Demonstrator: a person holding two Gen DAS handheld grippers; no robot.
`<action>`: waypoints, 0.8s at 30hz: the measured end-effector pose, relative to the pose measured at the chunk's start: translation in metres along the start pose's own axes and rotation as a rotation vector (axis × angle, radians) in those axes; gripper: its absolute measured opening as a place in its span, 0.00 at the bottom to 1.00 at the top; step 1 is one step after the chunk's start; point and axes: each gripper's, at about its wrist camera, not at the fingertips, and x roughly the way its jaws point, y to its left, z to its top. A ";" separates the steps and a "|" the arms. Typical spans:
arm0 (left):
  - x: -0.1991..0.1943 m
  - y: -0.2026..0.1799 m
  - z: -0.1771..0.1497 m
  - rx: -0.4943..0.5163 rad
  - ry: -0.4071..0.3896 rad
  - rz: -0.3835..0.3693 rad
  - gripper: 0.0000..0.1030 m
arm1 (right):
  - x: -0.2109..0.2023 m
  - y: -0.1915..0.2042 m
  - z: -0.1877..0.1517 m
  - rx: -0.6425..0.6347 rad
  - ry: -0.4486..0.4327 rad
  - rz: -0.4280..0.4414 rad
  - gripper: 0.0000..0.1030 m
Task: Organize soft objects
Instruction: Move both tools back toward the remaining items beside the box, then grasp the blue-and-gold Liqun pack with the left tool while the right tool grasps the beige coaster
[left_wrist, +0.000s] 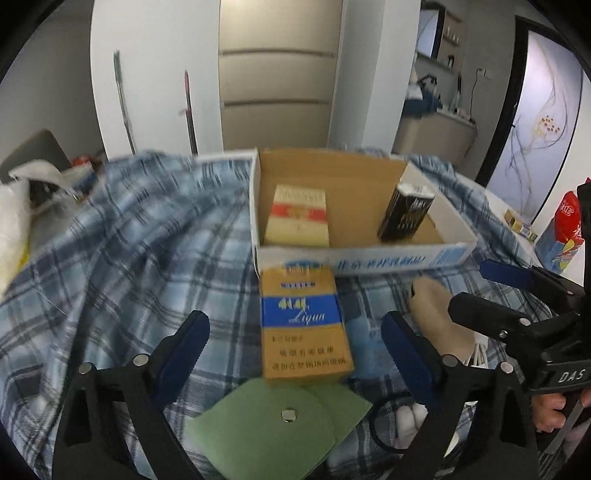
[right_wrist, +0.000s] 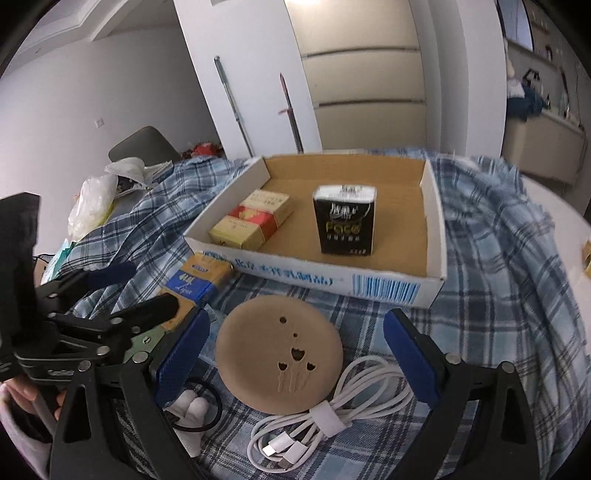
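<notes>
The left hand-held gripper (left_wrist: 295, 328) stands open, its fingers either side of the yellow-and-blue tissue pack (left_wrist: 304, 325), which lies on the checked cloth (left_wrist: 129, 251) just short of the cardboard tray (left_wrist: 369, 258). The right hand-held gripper (right_wrist: 297, 350), also open, straddles the tan round pad (right_wrist: 279, 354), with a white cable (right_wrist: 332, 417) beside it. Closing loosely, I judge, could crush or slip the soft pack, or snag cloth.

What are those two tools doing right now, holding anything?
Left tool: open, empty, around the Liqun pack.
Right tool: open, empty, around the tan disc.
</notes>
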 end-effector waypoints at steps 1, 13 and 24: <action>0.003 0.002 0.000 -0.009 0.015 -0.010 0.91 | 0.003 -0.001 0.000 0.008 0.017 0.009 0.92; 0.020 0.003 -0.001 -0.020 0.101 -0.002 0.60 | 0.016 -0.001 -0.003 0.002 0.099 0.057 0.87; -0.007 -0.001 -0.002 0.008 -0.033 -0.028 0.53 | 0.021 0.006 -0.005 -0.034 0.125 0.063 0.73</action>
